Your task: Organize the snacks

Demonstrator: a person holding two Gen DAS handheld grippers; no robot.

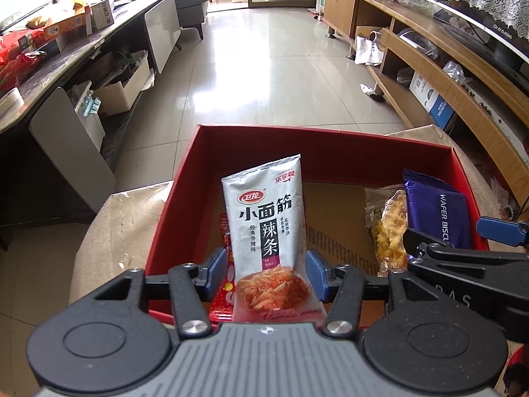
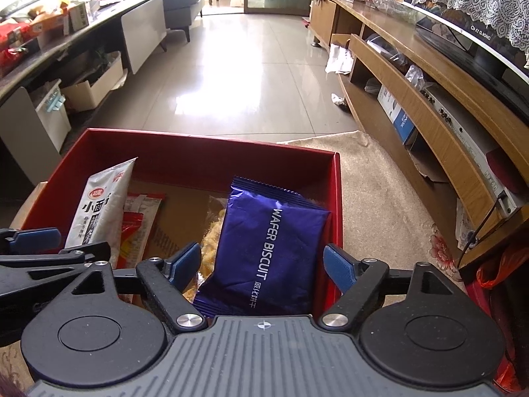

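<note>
Red cardboard box [image 1: 330, 152] holds the snacks: a silver Weilong latiao pouch [image 1: 264, 225] reading "小面筋 辣条" stands between the spread left tool [image 1: 263, 273], untouched; a blue "WAFER BISCUIT" pack [image 2: 267, 251] lies between the spread right tool [image 2: 263, 266] (its Chinese line shows only here), over a clear packet of yellow crisps [image 1: 390, 228].

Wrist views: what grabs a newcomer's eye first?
The red box fills the middle of both views, open-topped on a beige cloth. In its left part a silver spicy-strip packet stands between the open jaws of the left gripper. On the right a blue wafer biscuit pack lies over a clear-wrapped yellow snack, framed by the open right gripper.
</note>
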